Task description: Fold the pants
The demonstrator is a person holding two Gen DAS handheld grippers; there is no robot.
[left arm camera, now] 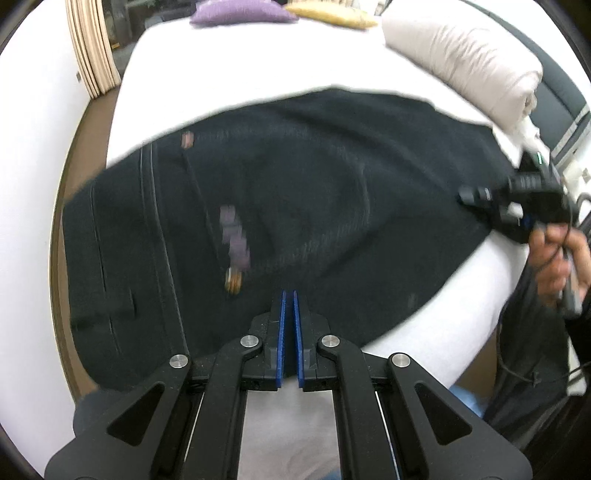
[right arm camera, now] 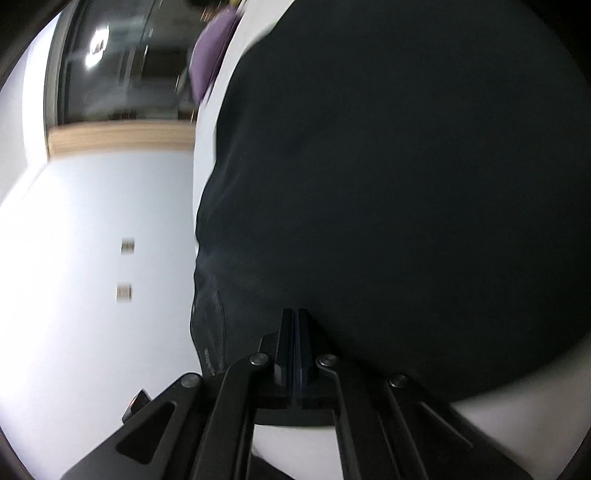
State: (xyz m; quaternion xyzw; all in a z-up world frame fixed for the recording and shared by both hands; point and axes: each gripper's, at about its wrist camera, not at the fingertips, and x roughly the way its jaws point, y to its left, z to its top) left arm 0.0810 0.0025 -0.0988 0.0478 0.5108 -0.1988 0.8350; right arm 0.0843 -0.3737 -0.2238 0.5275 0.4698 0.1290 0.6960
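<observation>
Left wrist view: our left gripper (left arm camera: 290, 295) pinches black pants' (left arm camera: 295, 192) near edge on white bed (left arm camera: 229, 62)
Right gripper (right arm camera: 295, 314): our jaws closed on pants' cloth

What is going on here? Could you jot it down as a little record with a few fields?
Setting: white bed sheet
Garment: dark navy fabric pants, spread across the bed
Left tongs: shut, at the pants' near edge; whether fabric is pinched cannot be told
Right tongs: shut at the pants' right end, held by a hand
Behind the pants: beige rolled duvet, purple cushion, yellow cushion
Image quality: blurred
</observation>
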